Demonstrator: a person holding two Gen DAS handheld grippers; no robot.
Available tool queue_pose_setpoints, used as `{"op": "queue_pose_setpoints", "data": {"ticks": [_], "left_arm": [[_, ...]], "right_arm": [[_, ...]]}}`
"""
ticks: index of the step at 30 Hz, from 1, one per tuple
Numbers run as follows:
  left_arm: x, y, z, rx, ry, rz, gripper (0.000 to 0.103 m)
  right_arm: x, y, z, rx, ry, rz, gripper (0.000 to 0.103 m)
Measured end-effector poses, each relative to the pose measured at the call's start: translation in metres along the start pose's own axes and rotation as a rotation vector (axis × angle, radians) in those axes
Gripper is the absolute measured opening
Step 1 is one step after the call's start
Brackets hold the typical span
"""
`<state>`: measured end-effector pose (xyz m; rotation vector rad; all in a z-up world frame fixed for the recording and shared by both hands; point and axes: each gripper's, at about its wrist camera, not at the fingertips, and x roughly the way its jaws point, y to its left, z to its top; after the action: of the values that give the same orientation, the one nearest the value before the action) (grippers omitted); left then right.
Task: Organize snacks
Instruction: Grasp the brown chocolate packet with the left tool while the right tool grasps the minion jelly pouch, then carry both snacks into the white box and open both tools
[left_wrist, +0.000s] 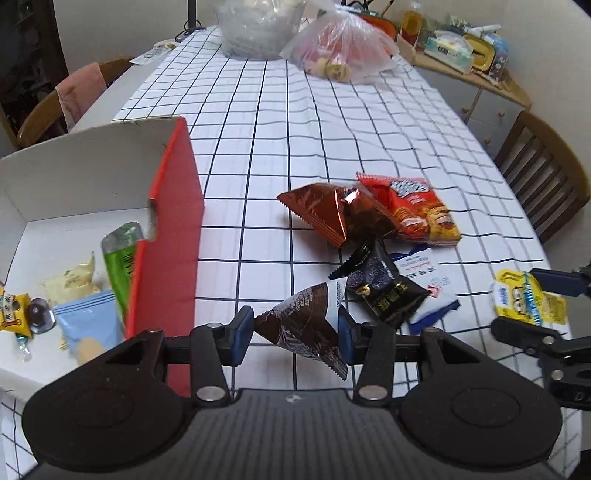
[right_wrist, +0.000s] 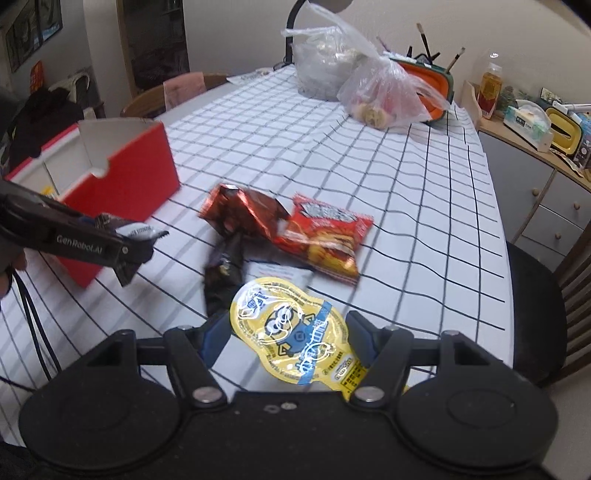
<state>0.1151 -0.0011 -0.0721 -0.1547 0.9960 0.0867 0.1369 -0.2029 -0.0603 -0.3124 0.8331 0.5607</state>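
A brown-and-white triangular snack packet (left_wrist: 306, 325) is clamped in the left gripper (left_wrist: 295, 330) above the checked tablecloth (left_wrist: 332, 129) beside the red box (left_wrist: 173, 236), while the right gripper (right_wrist: 291, 339) pinches a yellow cartoon packet (right_wrist: 295, 332) near the loose snack pile (right_wrist: 295, 232).

Beside the one red box (left_wrist: 173, 236) on the tabletop (left_wrist: 332, 122) lie four loose snack packets (left_wrist: 384, 236). Two more packets are held, one in each of two tongs. Beyond the box stand two plastic bags (left_wrist: 340, 51).
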Motion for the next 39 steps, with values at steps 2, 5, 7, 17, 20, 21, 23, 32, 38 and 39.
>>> {"op": "queue_pose_setpoints", "data": {"ticks": [2, 5, 7, 17, 20, 21, 23, 32, 38, 39], "left_arm": [[-0.011, 0.005, 0.0, -0.001, -0.011, -0.009, 0.045], [-0.027, 0.014, -0.001, -0.009, -0.027, -0.032, 0.045], [-0.037, 0.019, -0.001, -0.012, -0.038, -0.045, 0.045], [-0.075, 0.057, -0.003, -0.058, -0.065, -0.066, 0.045], [-0.083, 0.072, -0.004, -0.066, -0.078, -0.061, 0.045], [-0.086, 0.077, -0.004, -0.067, -0.081, -0.059, 0.045], [-0.091, 0.089, -0.005, -0.076, -0.09, -0.05, 0.045], [-0.109, 0.142, -0.008, -0.106, -0.122, -0.008, 0.045], [-0.111, 0.18, -0.011, -0.124, -0.127, 0.034, 0.045], [-0.111, 0.185, -0.011, -0.127, -0.127, 0.042, 0.045]], "right_arm": [[-0.006, 0.01, 0.005, 0.008, -0.015, 0.005, 0.067], [-0.015, 0.026, 0.013, 0.025, -0.04, 0.019, 0.067], [-0.02, 0.036, 0.019, 0.037, -0.056, 0.027, 0.067], [-0.034, 0.082, 0.041, 0.064, -0.107, 0.044, 0.067], [-0.036, 0.097, 0.046, 0.062, -0.119, 0.051, 0.067], [-0.036, 0.102, 0.048, 0.061, -0.122, 0.055, 0.067], [-0.035, 0.112, 0.052, 0.061, -0.126, 0.059, 0.067], [-0.023, 0.168, 0.076, 0.016, -0.147, 0.088, 0.067], [-0.002, 0.202, 0.098, -0.002, -0.147, 0.098, 0.067], [0.003, 0.206, 0.101, 0.002, -0.146, 0.102, 0.067]]}}
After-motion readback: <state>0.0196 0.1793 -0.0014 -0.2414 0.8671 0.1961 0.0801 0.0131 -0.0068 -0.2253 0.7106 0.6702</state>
